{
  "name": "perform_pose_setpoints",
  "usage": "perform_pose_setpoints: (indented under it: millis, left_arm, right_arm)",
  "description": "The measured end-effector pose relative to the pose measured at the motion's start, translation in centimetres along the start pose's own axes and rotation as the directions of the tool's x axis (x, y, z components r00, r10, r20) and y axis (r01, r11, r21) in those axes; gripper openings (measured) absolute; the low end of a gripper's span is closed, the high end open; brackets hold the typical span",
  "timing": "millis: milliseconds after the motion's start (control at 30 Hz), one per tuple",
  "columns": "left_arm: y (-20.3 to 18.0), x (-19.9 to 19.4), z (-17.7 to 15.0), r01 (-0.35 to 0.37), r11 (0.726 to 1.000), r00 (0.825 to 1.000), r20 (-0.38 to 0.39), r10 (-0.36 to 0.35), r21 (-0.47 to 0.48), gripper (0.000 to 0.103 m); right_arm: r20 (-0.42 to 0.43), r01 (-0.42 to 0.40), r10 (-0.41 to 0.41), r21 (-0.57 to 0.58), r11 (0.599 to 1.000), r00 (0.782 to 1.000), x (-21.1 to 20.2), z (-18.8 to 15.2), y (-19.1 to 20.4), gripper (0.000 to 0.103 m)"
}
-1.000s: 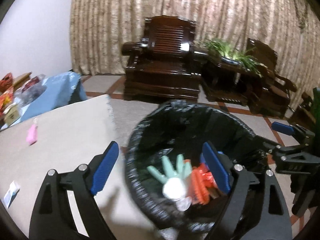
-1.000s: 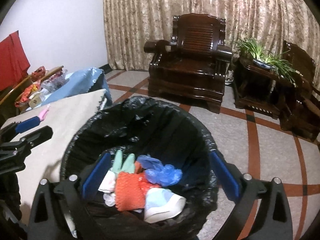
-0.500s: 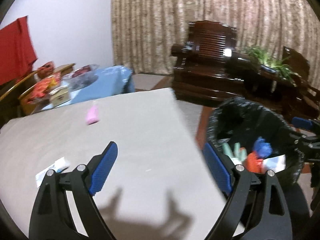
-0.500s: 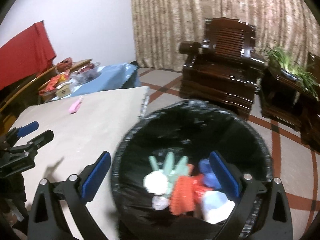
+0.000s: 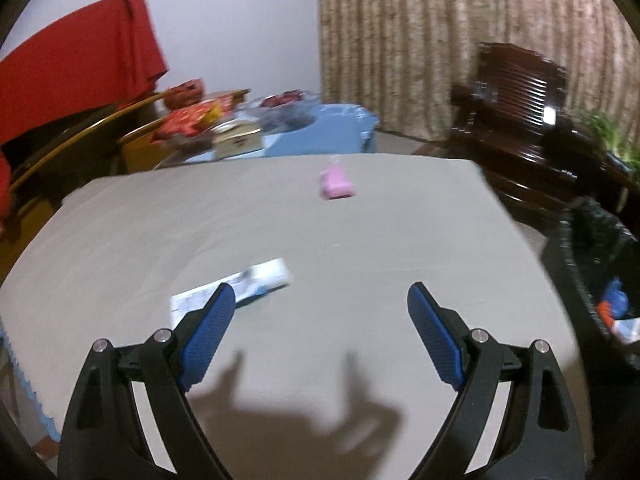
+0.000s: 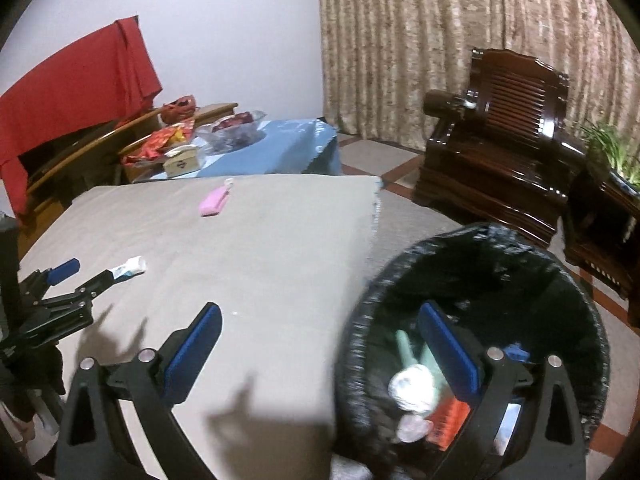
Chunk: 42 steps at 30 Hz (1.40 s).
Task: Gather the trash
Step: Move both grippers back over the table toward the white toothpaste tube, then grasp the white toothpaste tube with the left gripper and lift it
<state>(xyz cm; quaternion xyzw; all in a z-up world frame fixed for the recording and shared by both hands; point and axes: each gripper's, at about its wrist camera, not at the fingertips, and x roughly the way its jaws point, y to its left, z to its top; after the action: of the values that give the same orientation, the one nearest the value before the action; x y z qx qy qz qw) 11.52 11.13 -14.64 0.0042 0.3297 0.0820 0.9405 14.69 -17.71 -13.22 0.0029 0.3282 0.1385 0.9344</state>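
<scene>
A white and blue wrapper lies flat on the grey-clothed table, just ahead of my left gripper, which is open and empty above the cloth. A pink item rests farther back near the table's far edge. In the right wrist view the wrapper and pink item show again, with my left gripper beside the wrapper. My right gripper is open and empty, straddling the table's right edge and the black-lined trash bin, which holds gloves and orange scraps.
A low blue-covered table with snack bags and a small box stands behind the grey table. A red cloth hangs at left. Dark wooden armchairs and a plant stand on the tiled floor before a curtain.
Both grippers have swung left, away from over the bin toward the table. The left one now faces the wrapper and pink item; the bin has slid to the right edge of its view.
</scene>
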Motion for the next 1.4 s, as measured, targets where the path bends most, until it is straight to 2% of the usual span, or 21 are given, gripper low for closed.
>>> perform_pose_setpoints:
  millis: [433, 667, 933, 1067, 1167, 1233, 1400]
  left_arm:
    - [7.2, 5.8, -1.2, -0.107, 0.990, 0.990, -0.105, 0.098, -0.087, 0.076]
    - [9.9, 7.8, -2.3, -0.126, 0.985, 0.980, -0.169, 0.104, -0.122, 0.074]
    - [11.3, 9.6, -3.0, -0.093, 0.981, 0.971, -0.232, 0.052, -0.171, 0.067]
    - [11.3, 9.9, -3.0, -0.078, 0.981, 0.970, -0.239, 0.035, -0.176, 0.066]
    - [11.1, 9.9, -2.9, -0.069, 0.983, 0.971, -0.237, 0.027, -0.170, 0.061]
    - [10.7, 9.9, -2.8, -0.046, 0.986, 0.972, -0.233, 0.007, -0.162, 0.055]
    - [8.9, 9.9, -2.5, 0.022, 0.987, 0.973, -0.224, -0.059, -0.161, 0.053]
  right_arm:
    - [-0.072, -0.057, 0.052, -0.059, 0.997, 0.996, 6.1, 0.5, 5.3, 0.097]
    - [-0.108, -0.070, 0.063, -0.068, 0.995, 0.992, 8.6, 0.5, 6.8, 0.097]
    - [-0.144, -0.070, 0.056, -0.092, 0.993, 0.988, 11.2, -0.5, 8.4, 0.097]
    - [-0.152, -0.061, 0.046, -0.095, 0.994, 0.987, 12.4, -0.9, 9.2, 0.097]
    - [-0.160, -0.058, 0.041, -0.102, 0.993, 0.986, 13.4, -0.9, 9.7, 0.097]
    - [-0.166, -0.055, 0.038, -0.101, 0.993, 0.985, 13.8, -1.0, 9.9, 0.097]
    - [-0.174, -0.040, 0.021, -0.103, 0.994, 0.985, 14.7, -1.1, 9.9, 0.097]
